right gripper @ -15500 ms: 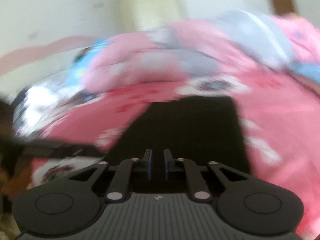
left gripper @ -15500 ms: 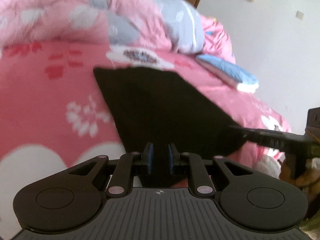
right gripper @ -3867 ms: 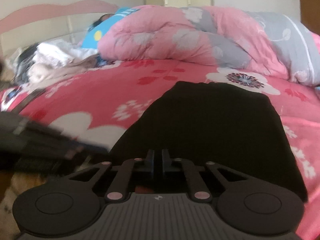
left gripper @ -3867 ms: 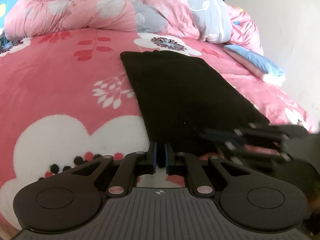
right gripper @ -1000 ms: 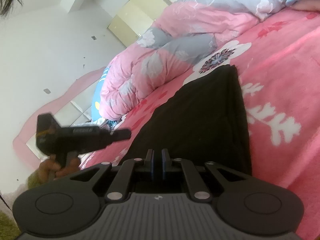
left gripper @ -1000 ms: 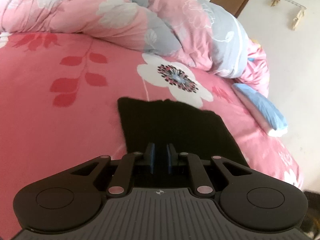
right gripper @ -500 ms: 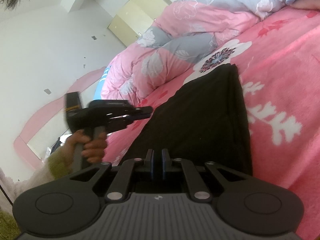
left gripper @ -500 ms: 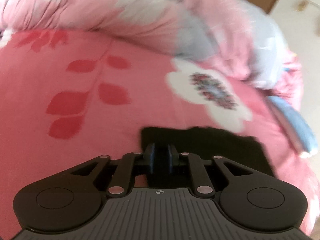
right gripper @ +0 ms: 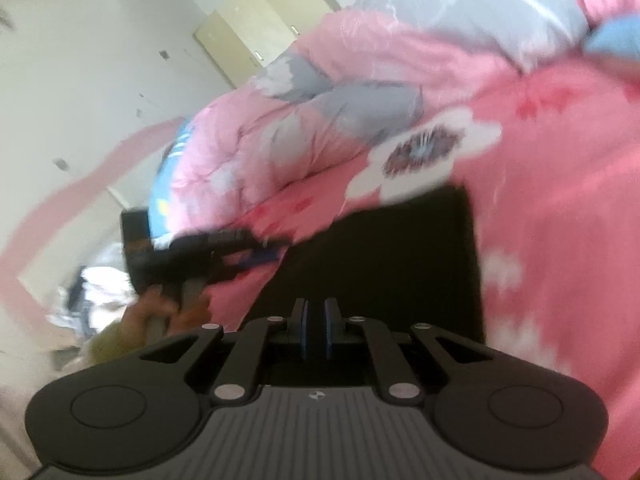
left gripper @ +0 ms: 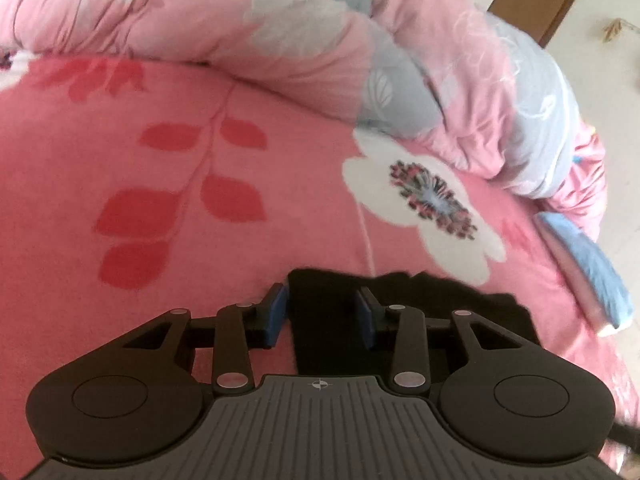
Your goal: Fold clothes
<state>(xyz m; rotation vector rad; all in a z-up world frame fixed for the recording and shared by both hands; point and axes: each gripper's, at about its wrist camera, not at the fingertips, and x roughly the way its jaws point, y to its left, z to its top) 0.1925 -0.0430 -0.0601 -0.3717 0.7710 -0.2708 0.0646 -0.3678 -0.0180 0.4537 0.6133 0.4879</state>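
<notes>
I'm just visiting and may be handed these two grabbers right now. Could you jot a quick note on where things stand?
Left gripper: jaws have just been opening, pads clear of the black garment lying between them at its far edge.
Right gripper: shut; the garment's near edge seems to run between its pads, though that view is blurred.
The garment lies folded on the pink bedspread.
Done: the far fold looks laid down.
Left: probably settle the near edge, then smooth.

The black left gripper has just been opening, jaws parted, while the black right gripper is held nearly closed.
</notes>
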